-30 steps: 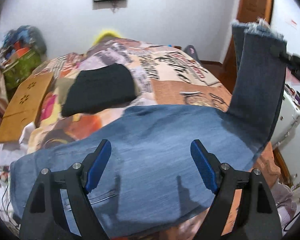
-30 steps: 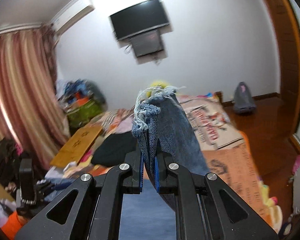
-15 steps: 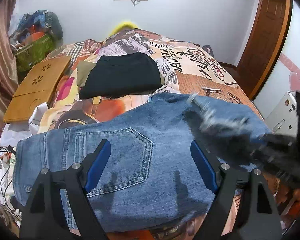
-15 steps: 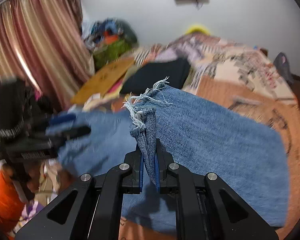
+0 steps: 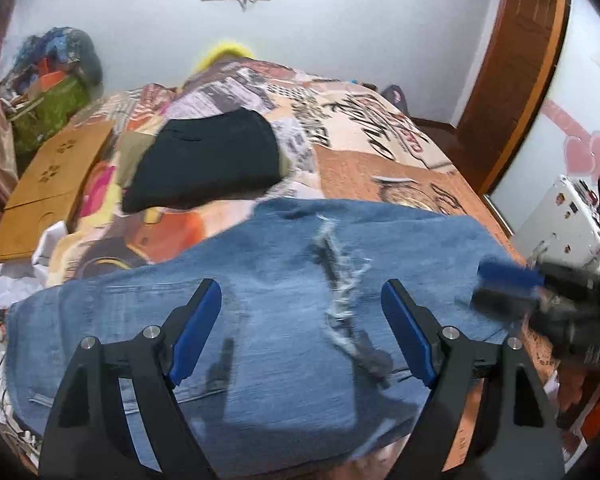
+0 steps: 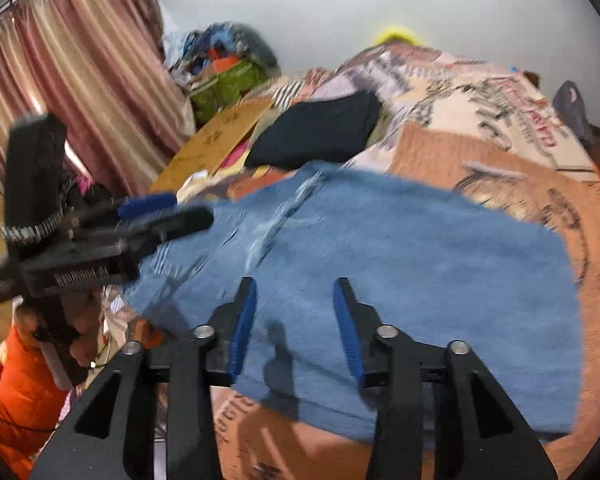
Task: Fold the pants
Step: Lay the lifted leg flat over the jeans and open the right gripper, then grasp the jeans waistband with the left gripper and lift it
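Observation:
Blue jeans (image 5: 260, 312) lie folded over on the bed, and the same jeans (image 6: 400, 248) fill the middle of the right wrist view. Their frayed hem (image 5: 340, 280) rests on top of the lower layer; it shows as a blurred hem (image 6: 284, 212) from the right. My left gripper (image 5: 302, 330) hovers open over the denim with nothing between its blue pads. My right gripper (image 6: 294, 326) is opening above the fold, its jaws apart and empty, the cloth lying free below. Each gripper shows blurred at the other view's edge.
A folded black garment (image 5: 208, 164) lies farther back on the patterned bedspread (image 5: 380, 148). A wooden lap board (image 5: 52, 184) sits at the left, curtains (image 6: 80, 80) beyond it. A white appliance (image 5: 560, 224) and a wooden door (image 5: 516, 60) are on the right.
The right gripper came down with the raised frayed leg end, laid it over the jeans, and its jaws parted, letting go. The left gripper stayed open over the denim.

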Demonstrator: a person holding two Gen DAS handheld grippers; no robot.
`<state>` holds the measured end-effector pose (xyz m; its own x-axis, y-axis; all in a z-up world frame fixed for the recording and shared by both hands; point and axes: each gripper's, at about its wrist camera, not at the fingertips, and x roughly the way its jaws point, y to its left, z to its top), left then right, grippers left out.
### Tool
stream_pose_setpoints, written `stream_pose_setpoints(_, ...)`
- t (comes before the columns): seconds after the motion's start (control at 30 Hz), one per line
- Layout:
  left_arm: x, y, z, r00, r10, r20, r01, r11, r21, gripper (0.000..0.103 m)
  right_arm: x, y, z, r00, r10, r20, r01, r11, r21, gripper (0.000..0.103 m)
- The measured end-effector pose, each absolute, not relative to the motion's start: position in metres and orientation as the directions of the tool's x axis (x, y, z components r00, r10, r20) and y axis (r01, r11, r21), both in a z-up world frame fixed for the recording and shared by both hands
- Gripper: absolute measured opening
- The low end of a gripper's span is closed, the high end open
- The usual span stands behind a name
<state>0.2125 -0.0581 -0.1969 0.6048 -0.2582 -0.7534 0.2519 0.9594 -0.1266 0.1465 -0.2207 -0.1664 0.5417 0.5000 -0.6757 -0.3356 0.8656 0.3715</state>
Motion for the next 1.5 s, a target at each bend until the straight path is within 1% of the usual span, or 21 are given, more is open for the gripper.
stream_pose_setpoints(0.1, 0.215, -0.082, -0.211, 0.575, -0.262, -0.775, 0.291, 0.951, -0.104, 0.083, 0.155, -0.246, -0.17, 0.586, 0.413, -0.697, -0.268, 0.911, 0.315, 0.041)
stream_pose_setpoints(0.23, 0.218, -0.104, -0.245, 0.511, -0.225, -0.83, 0.316, 0.947, -0.063, 0.083, 0.164, -0.273, -0.205, 0.541, 0.31, -0.782, -0.17, 0.951, 0.259, 0.041)
stream_pose_setpoints(0.27, 0.217, -0.105, -0.253, 0.505, -0.225, -0.833, 0.314, 0.947, -0.065, 0.083, 0.164, -0.277, -0.213, 0.521, 0.303, -0.798, -0.161, 0.953, 0.257, 0.041)
stream_pose_setpoints(0.33, 0.211, -0.099, -0.256, 0.514, -0.246, -0.822, 0.311, 0.946, -0.089, 0.085, 0.153, -0.288, -0.222, 0.521, 0.334, -0.785, -0.166, 0.942, 0.291, 0.041)
stream_pose_setpoints(0.4, 0.209, -0.093, -0.257, 0.503, -0.262, -0.824, 0.307, 0.945, -0.113, 0.085, 0.142, -0.293, -0.221, 0.525, 0.319, -0.789, -0.169, 0.948, 0.271, 0.042)
stream_pose_setpoints(0.43, 0.207, -0.09, -0.257, 0.501, -0.266, -0.824, 0.306, 0.944, -0.118, 0.085, 0.136, -0.296, -0.22, 0.524, 0.309, -0.794, -0.167, 0.951, 0.26, 0.045)
stream_pose_setpoints(0.53, 0.197, -0.079, -0.253, 0.507, -0.276, -0.817, 0.314, 0.941, -0.124, 0.085, 0.124, -0.31, -0.217, 0.521, 0.302, -0.798, -0.152, 0.953, 0.261, 0.049)
stream_pose_setpoints(0.6, 0.191, -0.07, -0.247, 0.514, -0.274, -0.813, 0.31, 0.943, -0.121, 0.086, 0.118, -0.32, -0.214, 0.514, 0.285, -0.809, -0.14, 0.958, 0.249, 0.049)
stream_pose_setpoints(0.67, 0.183, -0.059, -0.24, 0.543, -0.228, -0.809, 0.282, 0.956, -0.08, 0.086, 0.113, -0.328, -0.21, 0.524, 0.235, -0.819, -0.116, 0.972, 0.205, 0.05)
stream_pose_setpoints(0.73, 0.172, -0.038, -0.23, 0.584, -0.144, -0.799, 0.221, 0.975, -0.014, 0.086, 0.107, -0.333, -0.204, 0.541, 0.194, -0.818, -0.091, 0.981, 0.172, 0.05)
stream_pose_setpoints(0.93, 0.142, 0.046, -0.205, 0.648, -0.008, -0.762, 0.024, 1.0, 0.01, 0.086, 0.102, -0.328, -0.18, 0.609, 0.2, -0.767, -0.094, 0.979, 0.181, 0.05)
stream_pose_setpoints(1.03, 0.123, 0.095, -0.2, 0.654, 0.036, -0.756, -0.086, 0.996, -0.027, 0.086, 0.107, -0.312, -0.168, 0.639, 0.227, -0.735, -0.133, 0.974, 0.185, 0.053)
stream_pose_setpoints(1.17, 0.105, 0.135, -0.212, 0.627, 0.015, -0.779, -0.161, 0.981, -0.11, 0.086, 0.118, -0.28, -0.16, 0.657, 0.265, -0.705, -0.201, 0.964, 0.176, 0.055)
stream_pose_setpoints(1.27, 0.095, 0.151, -0.23, 0.595, -0.04, -0.803, -0.188, 0.964, -0.187, 0.086, 0.126, -0.255, -0.163, 0.65, 0.295, -0.7, -0.247, 0.954, 0.172, 0.055)
stream_pose_setpoints(1.37, 0.093, 0.154, -0.254, 0.556, -0.105, -0.825, -0.205, 0.944, -0.259, 0.086, 0.135, -0.232, -0.173, 0.627, 0.312, -0.714, -0.282, 0.945, 0.165, 0.055)
stream_pose_setpoints(1.5, 0.097, 0.155, -0.279, 0.526, -0.216, -0.823, -0.215, 0.902, -0.374, 0.086, 0.14, -0.211, -0.188, 0.591, 0.315, -0.743, -0.315, 0.938, 0.147, 0.055)
